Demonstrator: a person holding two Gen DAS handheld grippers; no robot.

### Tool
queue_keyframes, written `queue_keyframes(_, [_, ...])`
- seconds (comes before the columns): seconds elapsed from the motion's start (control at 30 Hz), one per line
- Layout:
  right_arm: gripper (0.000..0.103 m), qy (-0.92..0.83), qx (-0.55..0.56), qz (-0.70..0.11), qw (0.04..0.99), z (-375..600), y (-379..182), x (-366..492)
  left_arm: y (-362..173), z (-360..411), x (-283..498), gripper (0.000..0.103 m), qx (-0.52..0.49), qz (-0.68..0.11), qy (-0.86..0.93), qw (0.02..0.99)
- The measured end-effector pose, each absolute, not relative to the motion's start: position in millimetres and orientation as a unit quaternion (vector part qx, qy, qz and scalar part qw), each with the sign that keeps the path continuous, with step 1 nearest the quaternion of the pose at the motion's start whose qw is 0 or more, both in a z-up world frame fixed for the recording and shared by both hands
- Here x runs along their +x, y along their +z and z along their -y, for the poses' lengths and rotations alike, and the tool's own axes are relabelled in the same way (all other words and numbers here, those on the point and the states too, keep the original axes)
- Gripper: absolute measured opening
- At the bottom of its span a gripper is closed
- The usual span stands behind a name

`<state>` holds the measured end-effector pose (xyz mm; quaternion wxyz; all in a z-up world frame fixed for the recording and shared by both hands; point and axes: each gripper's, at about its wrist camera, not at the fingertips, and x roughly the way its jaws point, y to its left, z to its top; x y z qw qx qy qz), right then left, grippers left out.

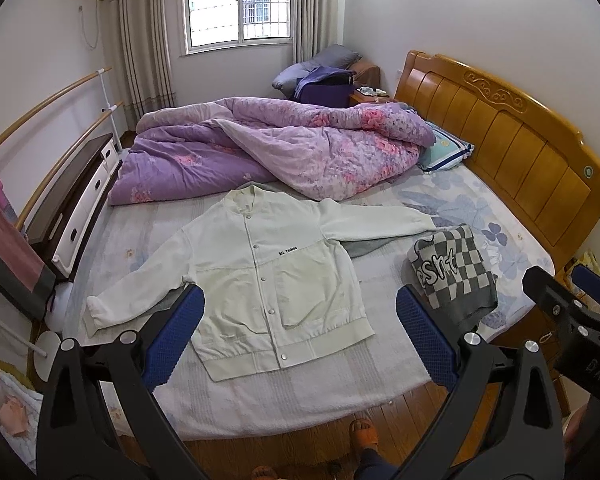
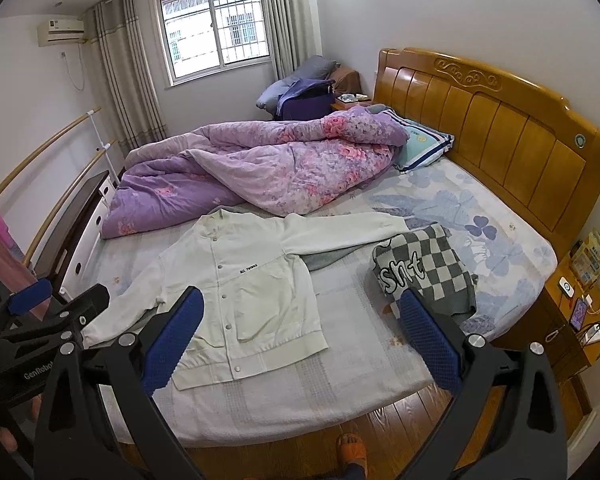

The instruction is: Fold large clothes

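A white snap-button jacket (image 1: 268,280) lies flat and face up on the bed, both sleeves spread out; it also shows in the right wrist view (image 2: 244,284). A grey garment (image 1: 364,246) lies partly under it. A folded grey-and-white checkered sweater (image 1: 452,272) lies to its right, also in the right wrist view (image 2: 424,272). My left gripper (image 1: 300,340) is open and empty, held above the bed's near edge. My right gripper (image 2: 300,340) is open and empty, beside the left one.
A rumpled purple floral quilt (image 1: 268,148) covers the far half of the bed (image 1: 300,396). A wooden headboard (image 1: 508,136) stands on the right, a drawer unit (image 1: 72,216) on the left, a bedside table (image 2: 572,320) at right. Sandalled feet (image 2: 352,452) stand on the wood floor.
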<state>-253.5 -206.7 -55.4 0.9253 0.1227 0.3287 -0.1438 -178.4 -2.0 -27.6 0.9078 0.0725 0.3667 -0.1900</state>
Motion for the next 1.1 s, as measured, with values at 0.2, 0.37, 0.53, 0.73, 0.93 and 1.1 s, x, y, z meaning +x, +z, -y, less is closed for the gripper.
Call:
queue_keyframes(0.2, [0.095,-0.134,0.123,-0.329,0.927,207,-57,-253,-29,2,-181,0.097,0.073,-0.369,-0.183,0.909])
queue_keyframes(0.37, [0.095,-0.129,0.123,-0.327,0.928,208,-56,-252,-30,2,-180,0.097,0.073,-0.370,-0.175,0.909])
queue_keyframes(0.53, [0.095,-0.124,0.123,-0.329,0.928,208,-57,-250,-31,1,-180,0.097,0.074,-0.372,-0.175,0.908])
queue_keyframes(0.73, [0.095,-0.123,0.122,-0.330,0.928,206,-56,-250,-30,-1,-179,0.097,0.071,-0.374,-0.173,0.909])
queue_keyframes(0.93, [0.095,-0.121,0.123,-0.332,0.927,205,-56,-248,-30,-1,-181,0.097,0.073,-0.372,-0.171,0.909])
queue_keyframes(1.1, [0.095,-0.117,0.122,-0.333,0.928,204,-56,-242,-31,-1,-181,0.097,0.072,-0.373,-0.169,0.909])
